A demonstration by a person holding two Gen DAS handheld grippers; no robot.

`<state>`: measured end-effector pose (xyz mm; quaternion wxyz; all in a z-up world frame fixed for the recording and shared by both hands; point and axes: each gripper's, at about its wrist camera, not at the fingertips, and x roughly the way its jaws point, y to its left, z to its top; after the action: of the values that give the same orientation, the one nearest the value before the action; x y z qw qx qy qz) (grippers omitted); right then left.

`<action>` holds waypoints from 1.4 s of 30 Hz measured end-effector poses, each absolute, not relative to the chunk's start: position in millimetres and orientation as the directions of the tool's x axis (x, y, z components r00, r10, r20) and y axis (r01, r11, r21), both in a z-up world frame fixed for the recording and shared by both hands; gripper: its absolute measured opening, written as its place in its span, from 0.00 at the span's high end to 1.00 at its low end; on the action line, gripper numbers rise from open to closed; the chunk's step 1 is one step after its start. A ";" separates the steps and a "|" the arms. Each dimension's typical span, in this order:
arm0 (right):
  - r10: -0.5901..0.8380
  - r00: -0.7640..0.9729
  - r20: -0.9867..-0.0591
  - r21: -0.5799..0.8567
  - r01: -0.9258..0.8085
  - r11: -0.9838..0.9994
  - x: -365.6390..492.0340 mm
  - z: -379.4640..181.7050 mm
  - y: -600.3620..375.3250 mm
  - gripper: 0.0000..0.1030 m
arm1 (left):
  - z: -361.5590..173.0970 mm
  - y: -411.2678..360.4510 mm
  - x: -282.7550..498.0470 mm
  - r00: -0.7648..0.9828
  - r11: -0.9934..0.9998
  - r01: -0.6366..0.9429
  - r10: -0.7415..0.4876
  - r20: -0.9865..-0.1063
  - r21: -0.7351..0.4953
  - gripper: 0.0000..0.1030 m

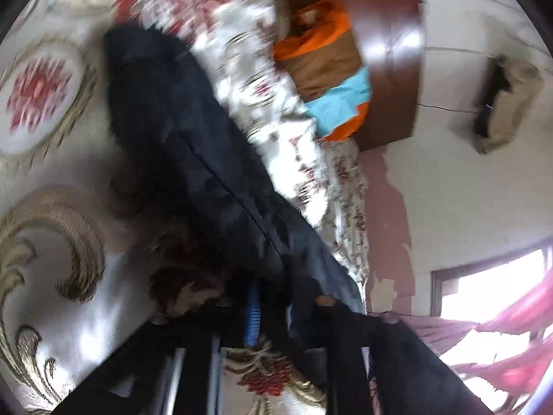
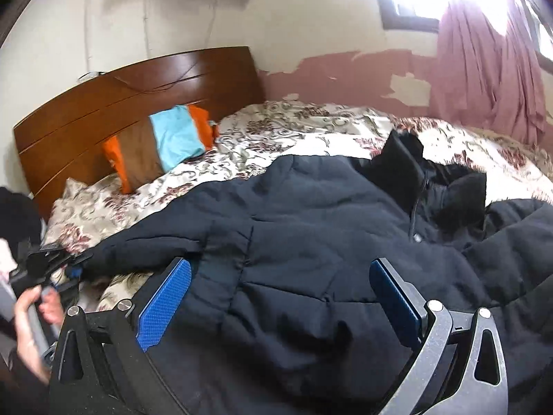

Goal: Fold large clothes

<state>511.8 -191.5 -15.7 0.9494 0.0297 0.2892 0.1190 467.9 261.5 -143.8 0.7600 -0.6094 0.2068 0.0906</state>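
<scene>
A dark navy padded jacket (image 2: 311,214) with a black fur collar (image 2: 459,193) lies spread on a floral bedspread (image 2: 293,128). My right gripper (image 2: 280,297) stands wide open over the jacket's body, blue pads (image 2: 166,304) on either side and nothing pinched. At the left edge of the right wrist view, my left gripper (image 2: 65,269) sits at the end of the jacket's sleeve, with a hand (image 2: 31,314) holding it. In the blurred, tilted left wrist view, the jacket (image 1: 179,131) runs into my left gripper (image 1: 273,311), which is shut on the dark sleeve fabric.
A wooden headboard (image 2: 138,83) stands at the back left with an orange, brown and blue pillow (image 2: 162,145) against it. A pink curtain (image 2: 484,69) hangs by a bright window at the far right. The wall behind has peeling paint.
</scene>
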 end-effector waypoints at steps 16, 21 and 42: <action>-0.013 0.786 -0.618 0.081 0.080 0.994 417.1 -14.7 -340.5 0.02 | 66.7 97.1 406.4 0.933 0.817 0.288 -0.358 -0.048 -0.499 0.93; -0.046 0.772 -0.634 0.132 0.166 0.977 381.0 -27.2 -384.9 0.02 | 75.9 6.2 392.1 0.852 0.851 0.453 -0.501 -0.151 -0.267 0.93; 0.082 0.819 -0.568 0.543 0.298 0.785 353.0 -83.8 -507.9 0.02 | -43.7 -197.9 353.3 0.547 0.591 0.771 -0.423 -0.723 0.237 0.17</action>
<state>353.0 -507.9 -83.8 0.8975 0.3223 0.2949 -0.0602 353.3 -197.9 -43.7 0.8347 0.2767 0.3143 -0.3576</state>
